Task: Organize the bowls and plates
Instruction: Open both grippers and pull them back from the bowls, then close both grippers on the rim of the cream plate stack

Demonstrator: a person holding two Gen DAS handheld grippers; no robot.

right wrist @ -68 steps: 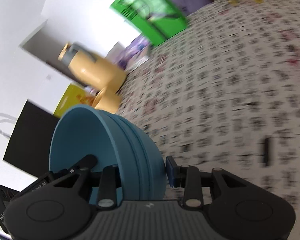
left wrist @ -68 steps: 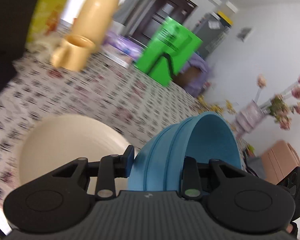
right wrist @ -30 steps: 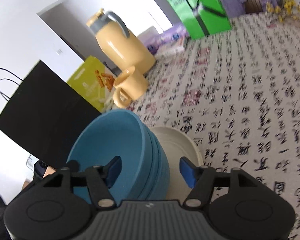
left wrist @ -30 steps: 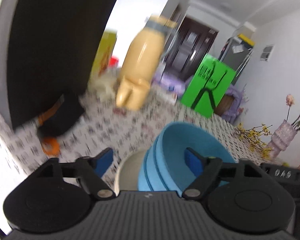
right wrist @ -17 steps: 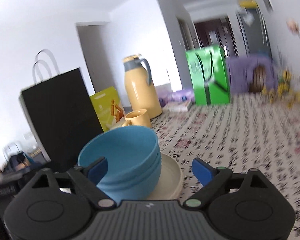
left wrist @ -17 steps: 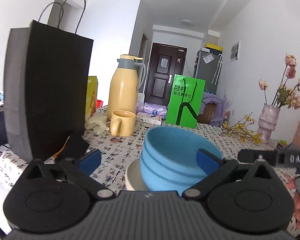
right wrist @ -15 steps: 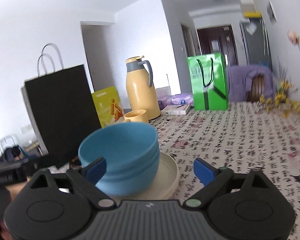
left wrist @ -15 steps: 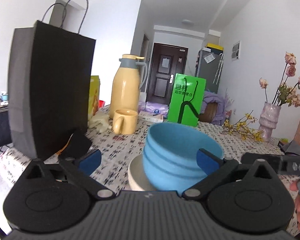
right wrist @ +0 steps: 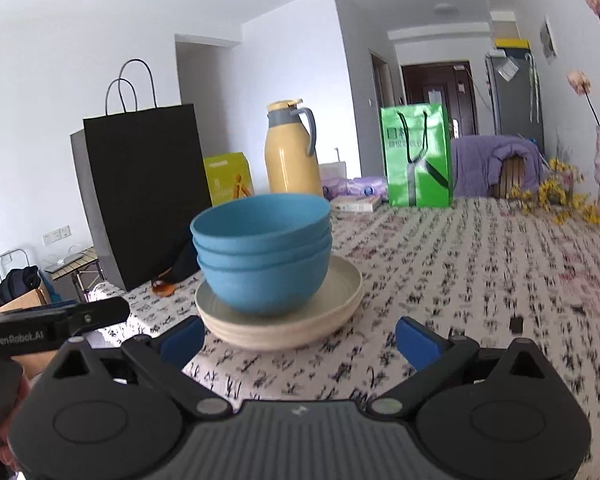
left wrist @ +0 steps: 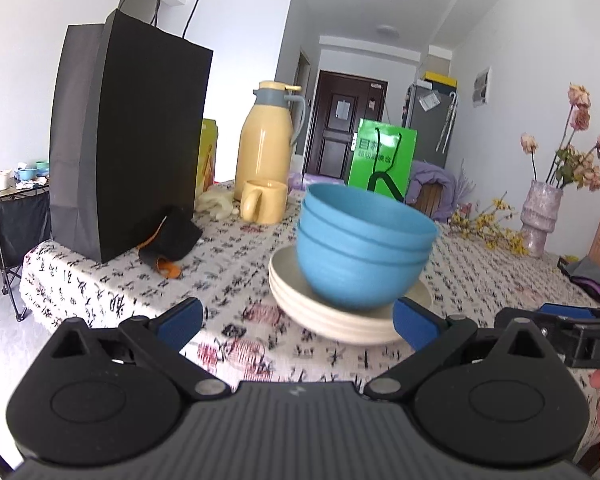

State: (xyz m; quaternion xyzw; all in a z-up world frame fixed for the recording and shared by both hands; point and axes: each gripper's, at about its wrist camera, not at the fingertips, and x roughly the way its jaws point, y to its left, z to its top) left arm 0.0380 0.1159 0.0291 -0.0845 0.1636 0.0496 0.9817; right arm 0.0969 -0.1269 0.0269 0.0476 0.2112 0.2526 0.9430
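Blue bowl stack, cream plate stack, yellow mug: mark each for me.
Blue bowl stack [right wrist: 262, 280], right wrist view, outer wall of the bottom bowl.
Cream plate stack [right wrist: 340, 294], right wrist view, bare rim right of the bowls.
Yellow mug [left wrist: 269, 202], left wrist view, front of its body.

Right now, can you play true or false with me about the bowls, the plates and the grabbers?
1. The blue bowls sit stacked on the cream plates. True.
2. The left gripper is squeezing a bowl. False: it is open, holding nothing.
3. The right gripper is open. True.
4. The yellow mug sits inside the top bowl. False: it stands on the table beside the yellow jug.
5. A black paper bag stands on the table. True.
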